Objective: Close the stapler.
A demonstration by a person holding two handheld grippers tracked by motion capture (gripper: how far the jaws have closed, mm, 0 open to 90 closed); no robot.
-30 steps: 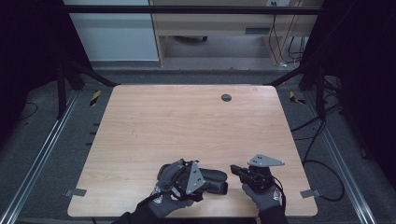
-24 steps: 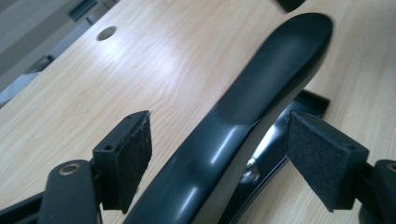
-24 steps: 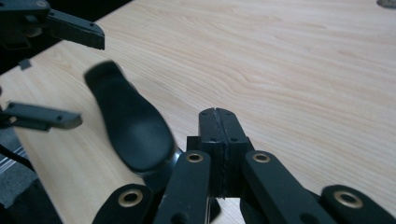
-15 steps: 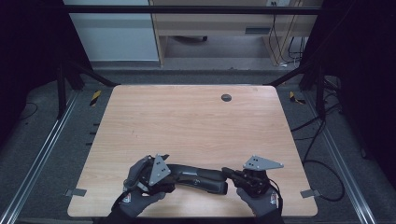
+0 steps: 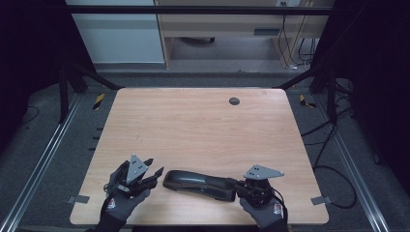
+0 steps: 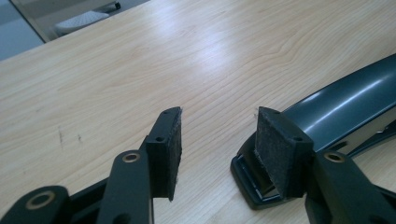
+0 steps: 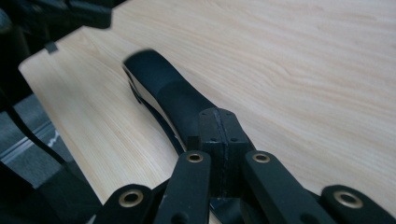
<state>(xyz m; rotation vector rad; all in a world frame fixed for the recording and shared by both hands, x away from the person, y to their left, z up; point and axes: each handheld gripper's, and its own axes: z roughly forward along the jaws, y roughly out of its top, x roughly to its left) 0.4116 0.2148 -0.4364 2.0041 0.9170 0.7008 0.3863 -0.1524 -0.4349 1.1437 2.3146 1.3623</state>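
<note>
Stapler (image 5: 200, 182), black, 1 pc. Lay flat on desk (image 5: 203, 125), near front edge, long axis across it, btwn the two grippers.

L gripper (image 5: 153, 166): just off stapler's left end, not touching in high view. Fingers (image 6: 173, 149) stood about half apart and had just been closing; nothing but bare desk btwn them. In left gripper view, stapler's nose (image 6: 336, 107) sat just beside the far pad, outside the gap.

R gripper (image 5: 239, 186): at stapler's right end, touching or overlapping it in high view. Fingers (image 7: 219, 135) were pressed together, pad to pad, w/ stapler body (image 7: 173, 93) running away from their tips. Couldn't tell whether a thin part of the rear end was pinched or the tips merely rested on it.

Other: small dark grommet (image 5: 234, 101) at far side of desk, well apart from the work.

Status (judged): stapler down and level on desk; no firm two-sided hold evident. L side had no grip. Left to do, prob.: bring L fingers round the nose or clear away, confirm R hold, then whatever lift or press is meant. Early-to-mid stage at best.
</note>
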